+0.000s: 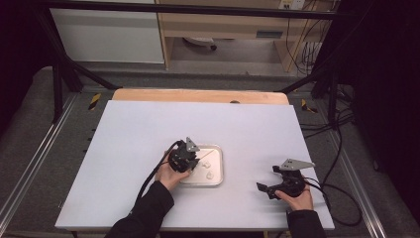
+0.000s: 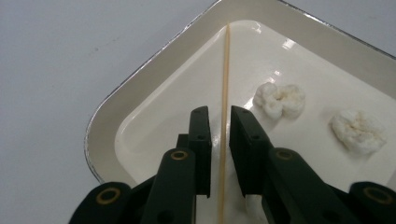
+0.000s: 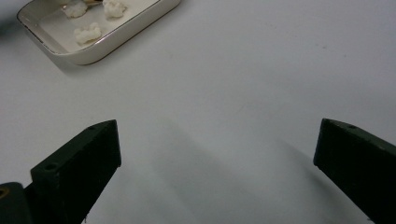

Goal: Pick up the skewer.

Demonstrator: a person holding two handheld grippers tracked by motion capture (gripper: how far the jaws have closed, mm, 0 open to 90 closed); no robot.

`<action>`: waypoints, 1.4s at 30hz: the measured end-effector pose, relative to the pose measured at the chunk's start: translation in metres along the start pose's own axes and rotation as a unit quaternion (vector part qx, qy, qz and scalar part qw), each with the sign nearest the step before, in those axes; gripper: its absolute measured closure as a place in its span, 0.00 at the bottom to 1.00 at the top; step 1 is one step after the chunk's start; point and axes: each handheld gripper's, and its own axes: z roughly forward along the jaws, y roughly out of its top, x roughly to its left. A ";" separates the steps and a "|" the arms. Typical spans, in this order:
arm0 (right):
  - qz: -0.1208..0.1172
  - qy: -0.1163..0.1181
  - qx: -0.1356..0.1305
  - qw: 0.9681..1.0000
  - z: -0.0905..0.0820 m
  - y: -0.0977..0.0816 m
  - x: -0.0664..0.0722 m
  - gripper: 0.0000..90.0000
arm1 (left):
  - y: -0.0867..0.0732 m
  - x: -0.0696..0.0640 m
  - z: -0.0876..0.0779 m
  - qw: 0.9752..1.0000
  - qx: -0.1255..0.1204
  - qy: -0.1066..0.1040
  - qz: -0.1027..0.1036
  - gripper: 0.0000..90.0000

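Two sets of black tongs are in your hands over the white desk [image 1: 148, 129]. Your left tongs [image 2: 219, 119] hang over the shallow cream-white rectangular tray [image 2: 140, 88] with its thin metallic rim, and the thin pale wooden skewer [image 2: 225, 70] runs straight through the narrow gap between their jaws. The jaws stand slightly parted; you cannot tell whether either pad touches the stick. The skewer lies along the tray floor, reaching toward a far corner. Just to its right sit two white, lumpy puffed pieces [image 2: 280, 100], apart from each other. Your right tongs [image 3: 217, 154] rest well apart from the tray, low over bare desk, jaws spread wide with nothing between them.
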 end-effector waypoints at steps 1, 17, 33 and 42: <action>-0.003 -0.001 0.000 1.000 0.000 0.000 0.000 0.01 | -0.001 0.000 0.000 1.000 0.001 0.000 0.000 0.89; -0.003 -0.001 -0.001 1.000 0.001 0.000 0.000 0.01 | -0.008 -0.002 -0.004 1.000 0.000 -0.003 -0.004 0.98; -0.005 -0.001 -0.003 1.000 0.000 0.000 0.000 0.01 | -0.015 0.004 -0.021 0.999 -0.037 -0.024 -0.019 0.98; -0.014 -0.005 -0.005 1.000 -0.001 0.003 0.003 0.01 | -0.016 0.004 -0.035 0.999 -0.039 -0.032 -0.010 0.98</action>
